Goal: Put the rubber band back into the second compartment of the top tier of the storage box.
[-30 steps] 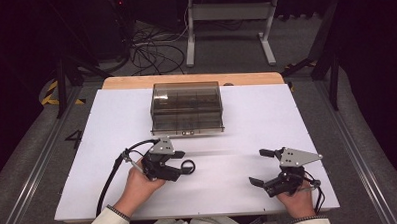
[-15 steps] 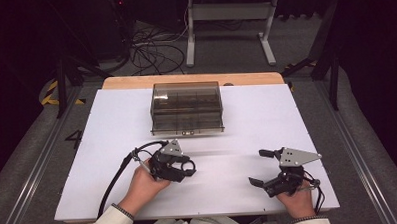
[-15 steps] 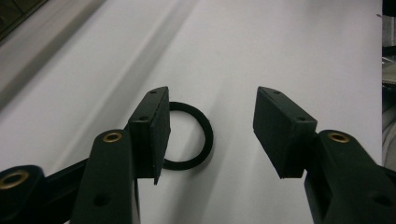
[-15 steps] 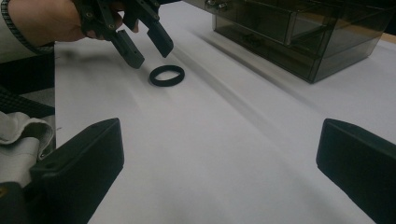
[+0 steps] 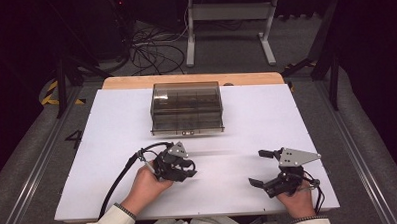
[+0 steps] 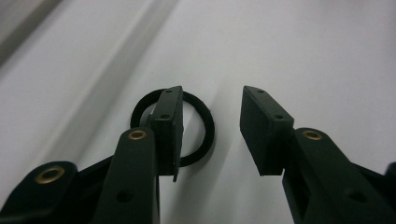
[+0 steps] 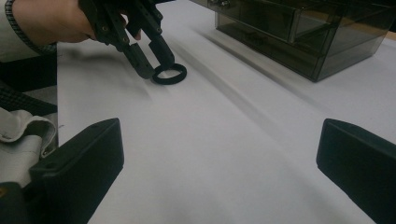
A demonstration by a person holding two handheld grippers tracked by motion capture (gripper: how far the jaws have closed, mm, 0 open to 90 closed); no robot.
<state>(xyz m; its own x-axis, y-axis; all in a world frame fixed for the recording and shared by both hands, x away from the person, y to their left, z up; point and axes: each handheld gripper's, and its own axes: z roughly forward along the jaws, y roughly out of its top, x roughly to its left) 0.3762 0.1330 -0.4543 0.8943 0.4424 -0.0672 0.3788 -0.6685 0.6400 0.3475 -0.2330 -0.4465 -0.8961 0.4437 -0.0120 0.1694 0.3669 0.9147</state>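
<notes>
High view: left gripper (image 5: 187,167) low over the white counter (image 5: 112,145), near its front edge, with a black ring (image 5: 190,163) at its tips; right gripper (image 5: 262,167) well apart to the right, jaws spread wide; smoky drawer box (image 5: 187,107) at the back of the counter.
Left gripper view: ring (image 6: 198,128) lies flat on the counter; one jaw stands inside its hole, the other outside past the rim; jaws have just been closing, with a gap left to the rim.
Right gripper view: own jaws spread with bare counter between them; left gripper (image 7: 156,63) tips at the ring (image 7: 169,73), which lies in front of the drawer box (image 7: 299,32).
</notes>
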